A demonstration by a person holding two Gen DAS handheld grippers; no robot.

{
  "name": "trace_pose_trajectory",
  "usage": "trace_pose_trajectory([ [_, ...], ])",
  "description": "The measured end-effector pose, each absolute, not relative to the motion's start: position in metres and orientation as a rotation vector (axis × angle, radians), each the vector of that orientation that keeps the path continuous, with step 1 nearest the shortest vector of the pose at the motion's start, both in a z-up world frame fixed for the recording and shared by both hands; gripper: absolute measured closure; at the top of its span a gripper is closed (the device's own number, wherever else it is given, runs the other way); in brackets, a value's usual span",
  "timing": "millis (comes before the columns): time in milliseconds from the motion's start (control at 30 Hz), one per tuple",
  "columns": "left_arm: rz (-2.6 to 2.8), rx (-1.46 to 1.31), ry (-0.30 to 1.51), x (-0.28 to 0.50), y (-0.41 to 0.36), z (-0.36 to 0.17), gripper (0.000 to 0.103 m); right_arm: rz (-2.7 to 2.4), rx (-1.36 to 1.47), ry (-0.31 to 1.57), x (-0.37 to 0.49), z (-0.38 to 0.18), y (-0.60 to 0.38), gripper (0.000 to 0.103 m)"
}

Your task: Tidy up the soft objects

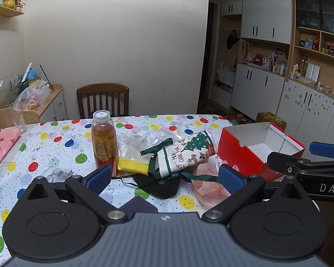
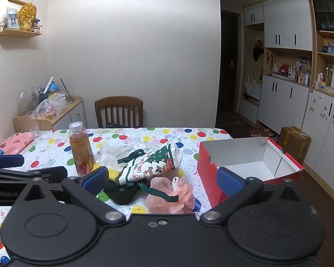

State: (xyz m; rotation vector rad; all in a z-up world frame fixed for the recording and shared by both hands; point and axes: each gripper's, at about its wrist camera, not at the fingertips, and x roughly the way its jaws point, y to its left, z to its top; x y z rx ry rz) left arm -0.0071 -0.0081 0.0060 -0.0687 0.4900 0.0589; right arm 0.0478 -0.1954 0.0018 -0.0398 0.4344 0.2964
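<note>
A pile of soft things lies mid-table: a rolled Christmas cloth (image 1: 187, 153) (image 2: 154, 166) with green ribbons, a pink mesh bath pouf (image 1: 208, 185) (image 2: 171, 197), a black fabric piece (image 1: 158, 185) (image 2: 122, 193), a yellow sponge (image 1: 133, 166) (image 2: 112, 173) and a dark blue cloth (image 1: 138, 205). An open red box (image 1: 240, 155) (image 2: 208, 175) with a white inside stands at the right. My left gripper (image 1: 164, 179) is open, above the table's near side before the pile. My right gripper (image 2: 161, 179) is open, just right of the left one, nearer the box. Both are empty.
A bottle of amber drink (image 1: 104, 142) (image 2: 81, 149) stands left of the pile, crumpled clear plastic (image 1: 131, 142) behind it. A pink folded cloth (image 1: 0, 146) and a glass (image 1: 19, 116) sit at far left. A wooden chair (image 1: 102, 99) stands behind the table.
</note>
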Motion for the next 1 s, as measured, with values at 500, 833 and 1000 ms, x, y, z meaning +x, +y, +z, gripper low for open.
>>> trace_pose_trajectory([
  [500, 0.058, -0.081, 0.442, -0.012, 0.001, 0.012, 0.0, 0.318, -0.039, 0.408, 0.045, 0.009, -0.189, 0.0],
  [833, 0.072, -0.104, 0.445, -0.014, 0.004, 0.011, 0.0, 0.344, -0.044, 0.415, 0.048, 0.01, -0.188, 0.0],
  [1000, 0.067, -0.114, 0.465, -0.007, 0.009, 0.004, 0.0, 0.379, -0.046, 0.432, 0.056, 0.005, -0.185, 0.0],
])
